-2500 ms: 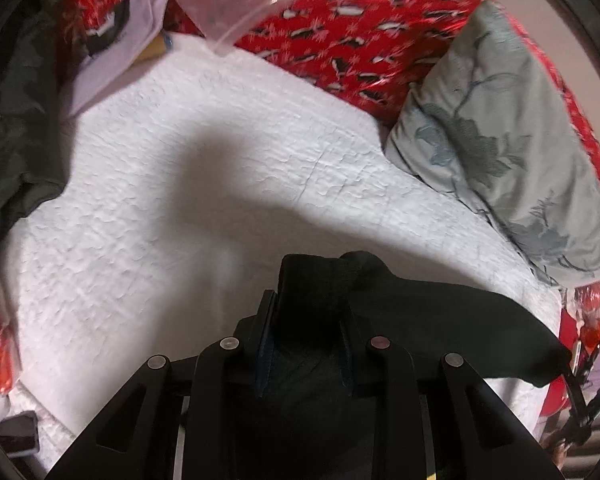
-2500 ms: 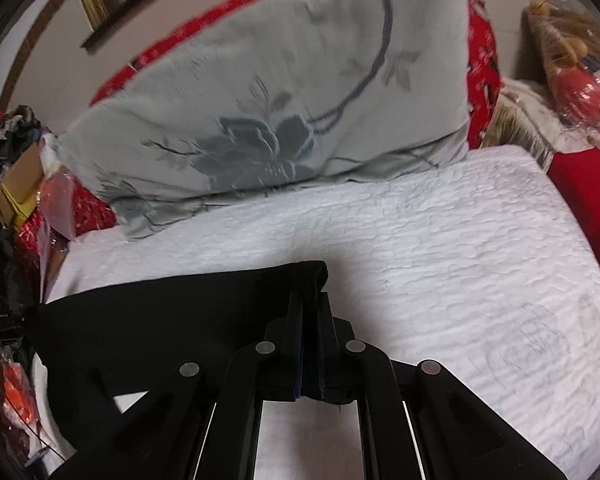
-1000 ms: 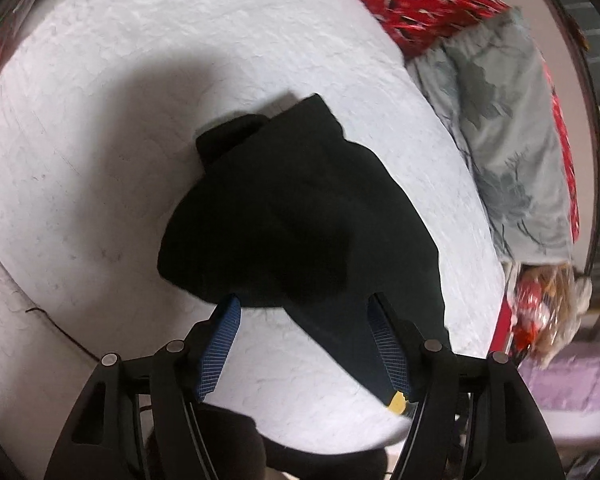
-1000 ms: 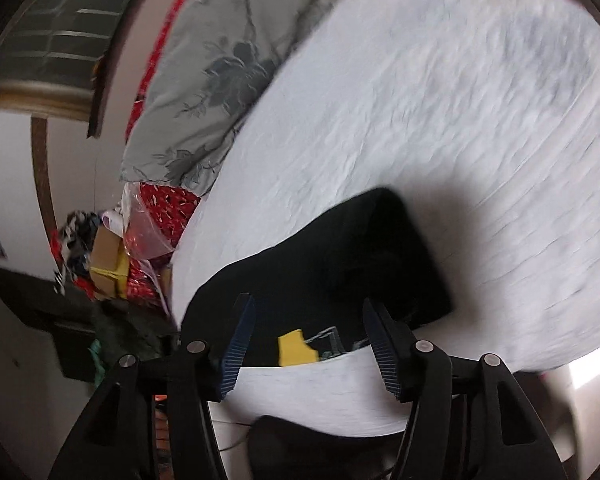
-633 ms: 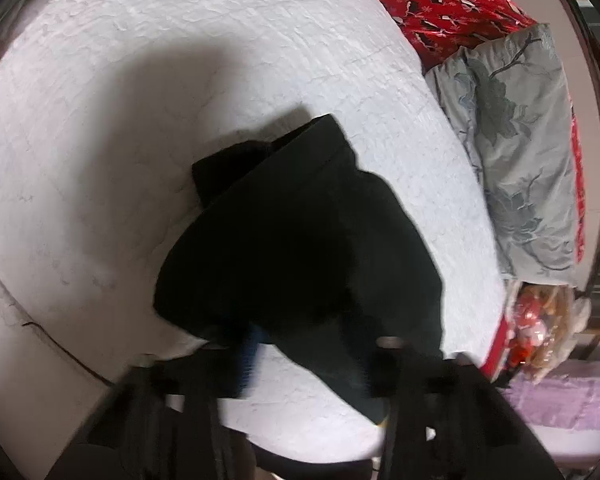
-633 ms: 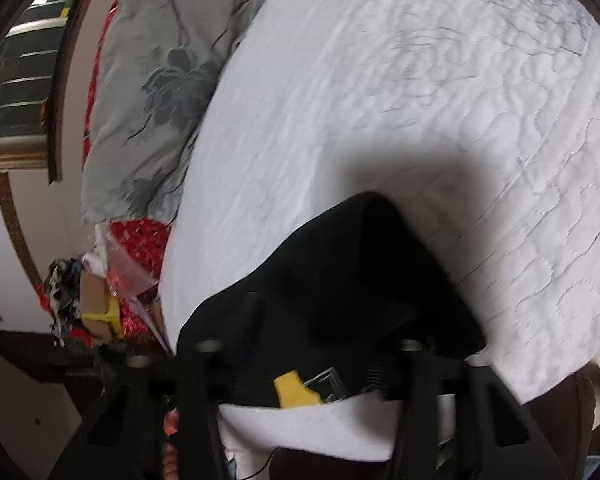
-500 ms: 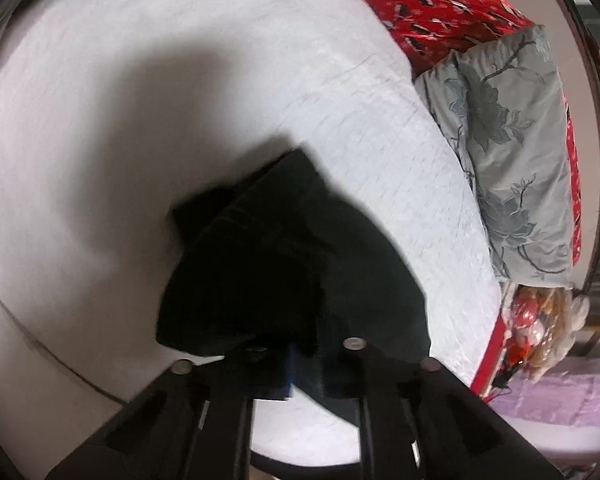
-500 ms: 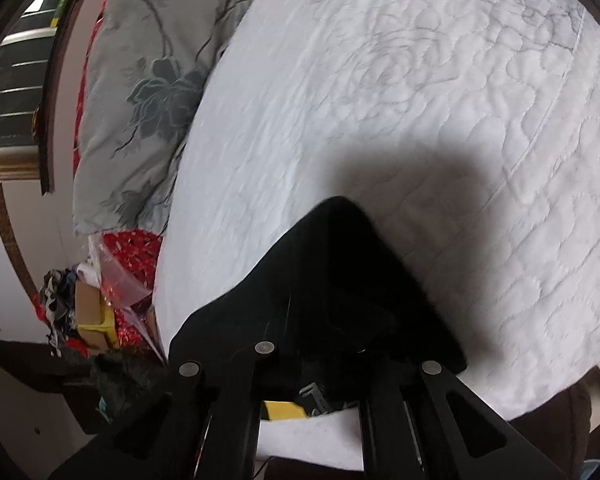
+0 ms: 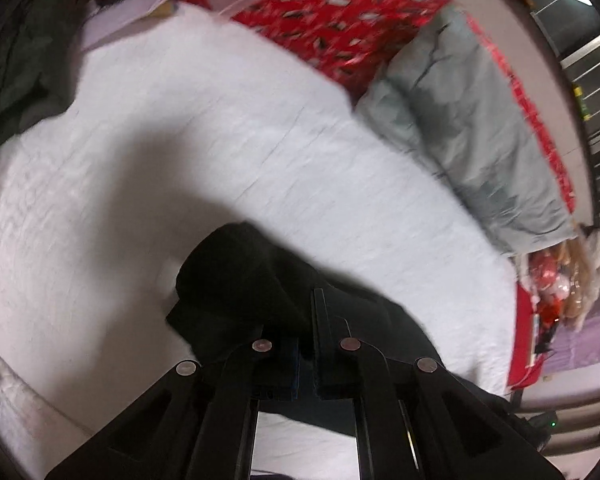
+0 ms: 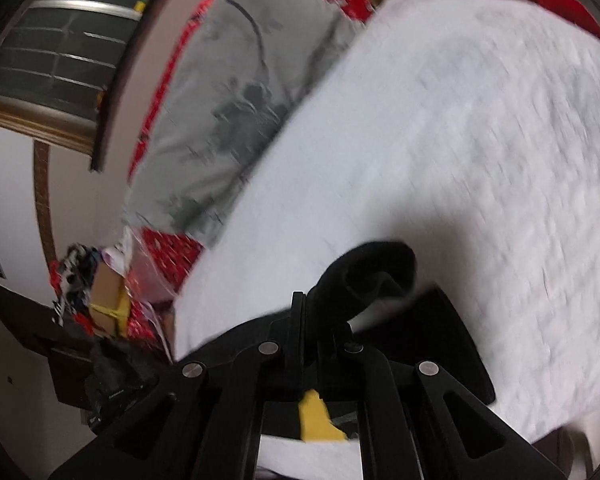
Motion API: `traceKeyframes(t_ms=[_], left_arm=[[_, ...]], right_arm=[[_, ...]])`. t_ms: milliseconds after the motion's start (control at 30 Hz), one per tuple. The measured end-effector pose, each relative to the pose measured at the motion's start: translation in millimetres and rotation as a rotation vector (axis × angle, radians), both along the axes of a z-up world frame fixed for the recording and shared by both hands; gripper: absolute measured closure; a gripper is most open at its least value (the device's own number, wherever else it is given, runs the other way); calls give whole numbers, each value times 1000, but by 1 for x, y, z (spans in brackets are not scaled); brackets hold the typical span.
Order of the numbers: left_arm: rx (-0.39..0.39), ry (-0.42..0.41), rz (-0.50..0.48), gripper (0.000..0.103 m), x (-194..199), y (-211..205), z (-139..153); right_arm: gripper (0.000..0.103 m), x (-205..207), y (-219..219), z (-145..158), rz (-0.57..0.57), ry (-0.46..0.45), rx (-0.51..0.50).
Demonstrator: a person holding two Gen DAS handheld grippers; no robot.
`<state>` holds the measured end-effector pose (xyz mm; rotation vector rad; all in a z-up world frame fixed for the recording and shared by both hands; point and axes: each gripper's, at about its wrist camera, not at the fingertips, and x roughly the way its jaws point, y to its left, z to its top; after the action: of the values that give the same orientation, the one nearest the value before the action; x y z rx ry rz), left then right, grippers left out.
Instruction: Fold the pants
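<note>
Left gripper [image 9: 306,320] – black two-finger tool w/ blue pads, fingers drawn together and clamped on a fold of the black fabric pants [image 9: 236,300]. Right gripper [image 10: 306,320], same build, is likewise pinched tight on the pants [image 10: 372,276]; a rolled black edge bulges up just past its tips.

Outward from the tools: the pants lie bunched in a dark heap at the near edge of the white quilted bedspread [image 9: 180,152], partly under both grippers, cloth trailing off toward the right in the left wrist view. A yellow tag or tab [image 10: 316,416] shows below the right gripper – can't tell what it belongs to. Beyond sit a grey floral-print pillow [image 9: 480,128] and a red patterned blanket [image 9: 340,12]; clutter incl. a cardboard box [image 10: 104,292] lies off the bed's far side.

Step in hand, as I judge it: both tools gripping one end of the garment, prob. to lift and carry it over for a fold. Next move calls for raising both ends evenly, keeping the cloth taut btw. the grippers, then laying it flat.

Frames are motion-blurred; no brand, label or writing can be read.
</note>
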<state>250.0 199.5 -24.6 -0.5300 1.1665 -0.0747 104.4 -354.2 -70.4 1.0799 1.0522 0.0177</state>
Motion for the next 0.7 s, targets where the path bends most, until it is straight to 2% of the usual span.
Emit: traceKeyframes(t_ms=[167,267,433,533,567,667,700], left_arm=[[17,12,-25,98,-13,-6,-12],[29,71,-20,98,-28,4,-38],[-131,170,97,95,-36,30,-77],[-169,177,133,87,-37,37,-78],[-169,172,140,79,-39,37,-75],[-194,130,151,57,-51,40,-65],[-210,112,148,52,-59,42,-62]], right_arm=[[100,-24,3,-17,3,33,37],[100,-40,8,-20,19,44,50],[98,-65,10,-51,23,142,59],[95,-70,12,-62,29,171,58],[94,-70,13,-60,38,165,46],[85,-68,9,-43,49,143,28],[75,-70,5,-35,39,128,25]])
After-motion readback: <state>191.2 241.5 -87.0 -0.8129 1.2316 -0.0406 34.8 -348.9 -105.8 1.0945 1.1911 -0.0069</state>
